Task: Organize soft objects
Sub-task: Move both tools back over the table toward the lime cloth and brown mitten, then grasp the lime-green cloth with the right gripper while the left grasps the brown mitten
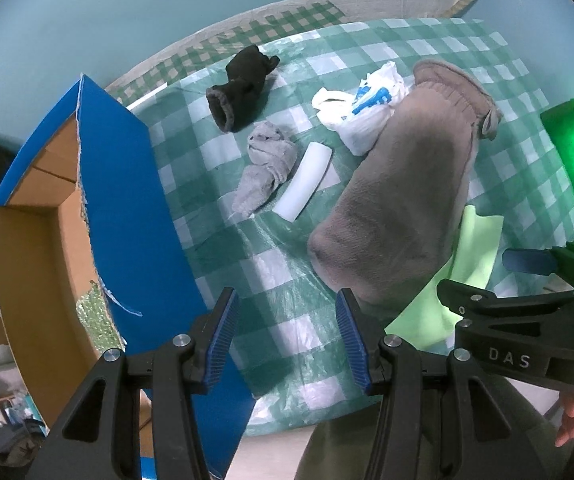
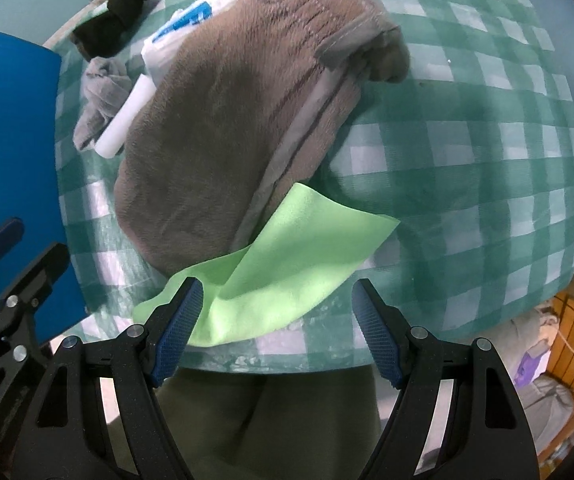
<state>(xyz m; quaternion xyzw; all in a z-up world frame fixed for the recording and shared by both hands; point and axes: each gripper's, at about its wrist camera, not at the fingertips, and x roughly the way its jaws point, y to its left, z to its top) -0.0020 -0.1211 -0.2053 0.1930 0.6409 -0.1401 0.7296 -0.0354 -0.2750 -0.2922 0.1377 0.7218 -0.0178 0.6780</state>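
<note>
The table (image 2: 487, 160) wears green-and-white checked plastic. At its 9 o'clock stands a blue cardboard box (image 1: 127, 200). A large grey-brown fleece mitt (image 2: 227, 120) lies centrally, overlapping a lime-green cloth (image 2: 287, 264). Left gripper (image 1: 287, 336) and right gripper (image 2: 277, 328) both gape wide, empty.

Green cloth (image 2: 283, 264) partly tucked under brown fleece (image 2: 227, 120); white bag (image 2: 175, 24) mostly hidden behind it. Blue box (image 1: 127, 216) cut off at frame bottom, contents unclear. Room beyond table edge too blurred to tell.
</note>
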